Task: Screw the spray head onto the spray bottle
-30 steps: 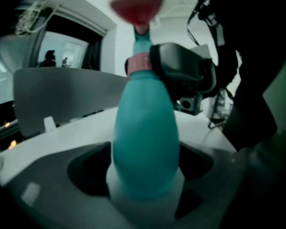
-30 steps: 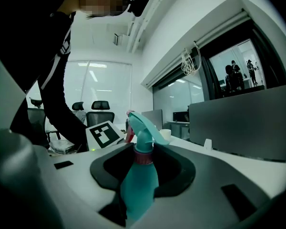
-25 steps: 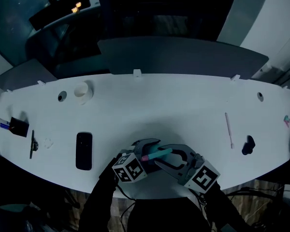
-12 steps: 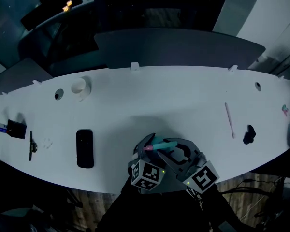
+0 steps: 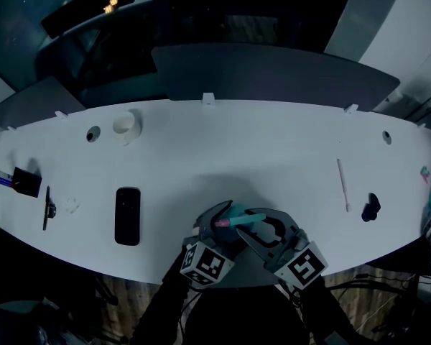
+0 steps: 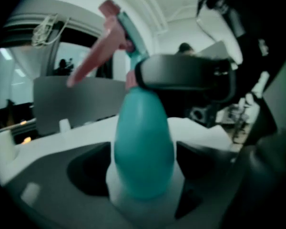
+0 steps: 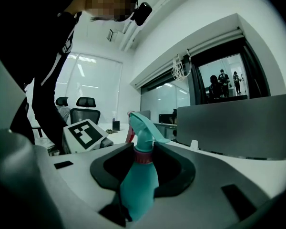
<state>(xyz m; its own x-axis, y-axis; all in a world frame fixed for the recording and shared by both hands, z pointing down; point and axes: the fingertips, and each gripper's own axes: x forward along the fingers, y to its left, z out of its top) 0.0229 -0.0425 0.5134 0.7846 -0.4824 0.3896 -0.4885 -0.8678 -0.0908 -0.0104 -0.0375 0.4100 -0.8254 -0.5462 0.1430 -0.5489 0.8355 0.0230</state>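
just right of the phone (image 5: 127,215) on the white worktop (image 5: 273,142), the left gripper (image 5: 217,221) has its fingers spread wide against the fat body of the spray bottle (image 5: 243,219); they have just eased slightly wider. further right of the phone, the right gripper (image 5: 255,230) pinches narrow on the neck, by the pink collar (image 7: 144,157) of the spray head (image 7: 143,123). it is likely light, hollow plastic, smooth and squashy: hold the body gently and turn at the stiff collar.
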